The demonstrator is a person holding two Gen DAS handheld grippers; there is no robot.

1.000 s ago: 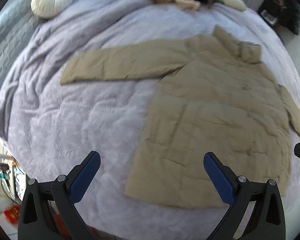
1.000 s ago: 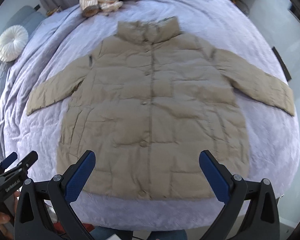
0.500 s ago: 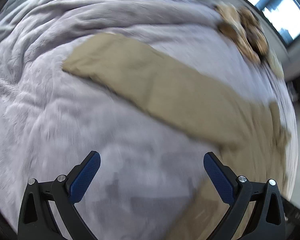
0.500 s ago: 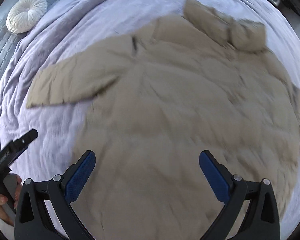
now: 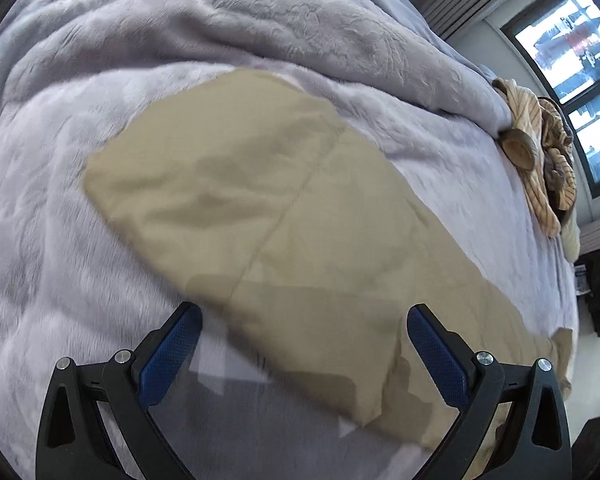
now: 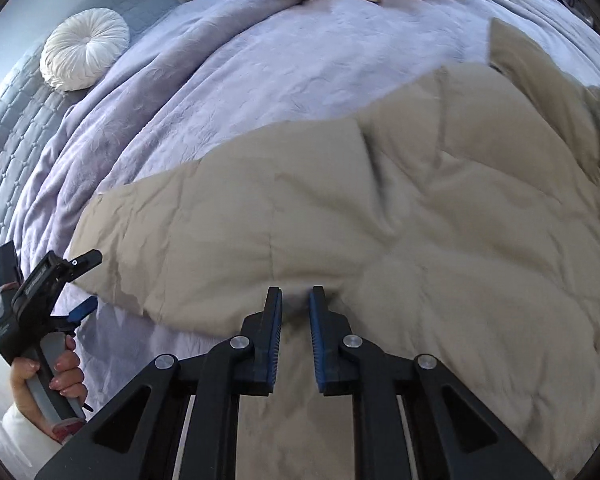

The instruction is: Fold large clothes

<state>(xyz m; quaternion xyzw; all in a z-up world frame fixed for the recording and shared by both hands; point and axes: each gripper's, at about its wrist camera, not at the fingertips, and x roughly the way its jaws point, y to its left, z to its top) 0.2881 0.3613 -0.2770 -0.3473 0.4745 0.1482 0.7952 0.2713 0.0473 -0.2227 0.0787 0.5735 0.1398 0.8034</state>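
Observation:
A beige padded coat (image 6: 420, 220) lies flat on the lilac bed cover (image 6: 260, 60). In the left wrist view its sleeve (image 5: 260, 208) runs diagonally. My left gripper (image 5: 304, 340) hangs open just above the sleeve, with its jaws spread wider than the sleeve. The right wrist view shows that same left gripper (image 6: 85, 280) at the cuff end, held by a hand (image 6: 60, 376). My right gripper (image 6: 296, 300) is low on the coat where the sleeve meets the body. Its jaws are closing, with a pucker of coat fabric pinched between the blue pads.
A round white cushion (image 6: 85, 54) rests against the grey quilted headboard (image 6: 12, 120). A heap of striped knitwear (image 5: 540, 152) lies at the far end of the bed, near a window (image 5: 580, 80). Bare bed cover surrounds the sleeve.
Both grippers came down close to the coat. The left swung over to the sleeve. The right's jaws went from wide apart to nearly together on the fabric.

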